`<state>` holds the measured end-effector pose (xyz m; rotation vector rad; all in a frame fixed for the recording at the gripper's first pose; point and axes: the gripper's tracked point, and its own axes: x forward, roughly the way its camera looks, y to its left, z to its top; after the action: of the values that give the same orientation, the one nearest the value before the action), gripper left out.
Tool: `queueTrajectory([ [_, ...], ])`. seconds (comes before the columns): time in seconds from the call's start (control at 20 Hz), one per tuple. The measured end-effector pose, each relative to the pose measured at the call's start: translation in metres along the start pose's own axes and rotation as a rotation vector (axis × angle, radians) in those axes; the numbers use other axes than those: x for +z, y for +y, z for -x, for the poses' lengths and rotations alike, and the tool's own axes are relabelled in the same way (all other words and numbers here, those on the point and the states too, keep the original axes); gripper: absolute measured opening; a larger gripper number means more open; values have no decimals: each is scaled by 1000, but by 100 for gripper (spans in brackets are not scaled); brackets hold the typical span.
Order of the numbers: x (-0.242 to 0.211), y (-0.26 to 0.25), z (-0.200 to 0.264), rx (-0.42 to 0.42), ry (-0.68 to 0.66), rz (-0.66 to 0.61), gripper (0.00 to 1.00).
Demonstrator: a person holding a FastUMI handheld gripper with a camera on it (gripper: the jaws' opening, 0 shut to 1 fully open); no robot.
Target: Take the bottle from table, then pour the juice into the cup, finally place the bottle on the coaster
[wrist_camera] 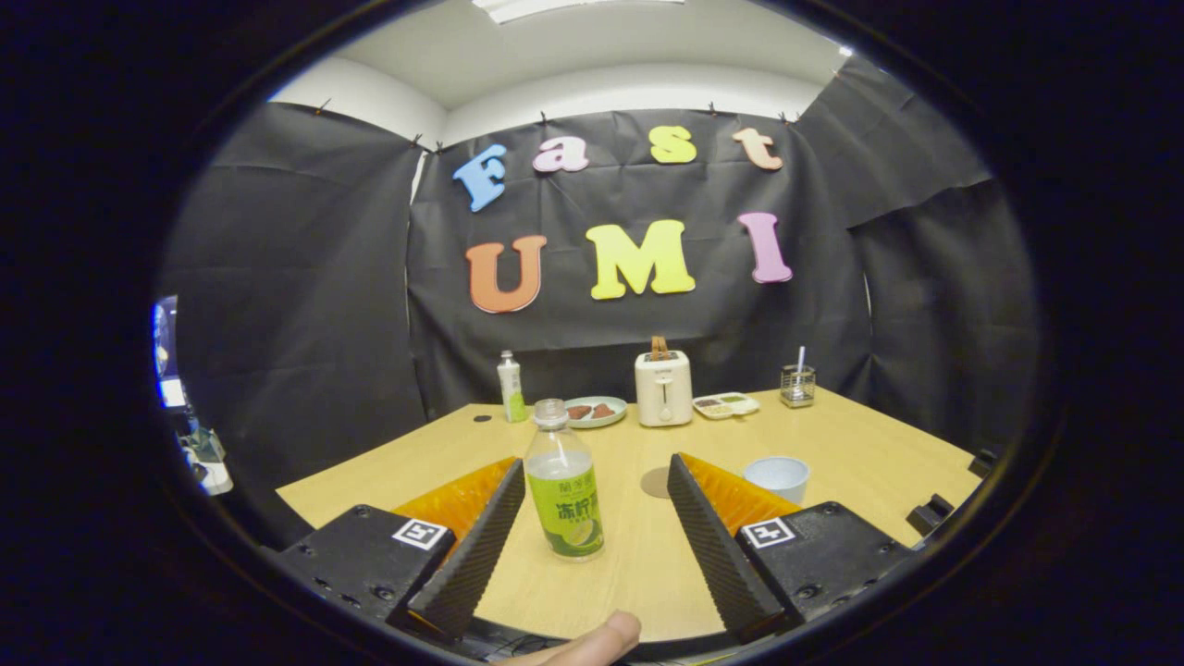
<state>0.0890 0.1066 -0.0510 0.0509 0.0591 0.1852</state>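
Gripper view across a light wooden table toward the cloth-draped back of the booth. The gripper has its two fingers spread wide apart, pressing on nothing. A clear bottle with a green label stands upright on the table between the fingers, close to the left finger and apart from the right one; whether it touches the left finger cannot be told. It has no cap on its neck and holds pale liquid in its lower part. A round coaster lies flat just beyond the right finger's tip, partly hidden by that finger. A pale blue cup stands upright to the right of the coaster, beyond the right finger. Along the far edge of the table, from left to right: a second, slimmer bottle; a plate bearing brown pieces; a white toaster; a shallow tray of food; and a small holder with a white stick standing in it. A person's fingertip shows below the fingers.
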Motion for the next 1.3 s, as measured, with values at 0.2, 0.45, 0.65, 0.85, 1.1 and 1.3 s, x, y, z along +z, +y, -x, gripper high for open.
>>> queueTrajectory([
  [0.2, -15, 25, -31, 27, 13, 34, 100],
  [0.45, -31, 27, -66, -23, 29, 80, 100],
  [0.65, -45, 21, -95, -60, 58, 55, 100],
  [0.85, -49, 20, -118, -43, 69, 84, 100],
  [1.1, -28, 5, -129, -136, 29, 107, 100],
  [1.3, -32, 7, -125, -153, 75, 118, 80],
])
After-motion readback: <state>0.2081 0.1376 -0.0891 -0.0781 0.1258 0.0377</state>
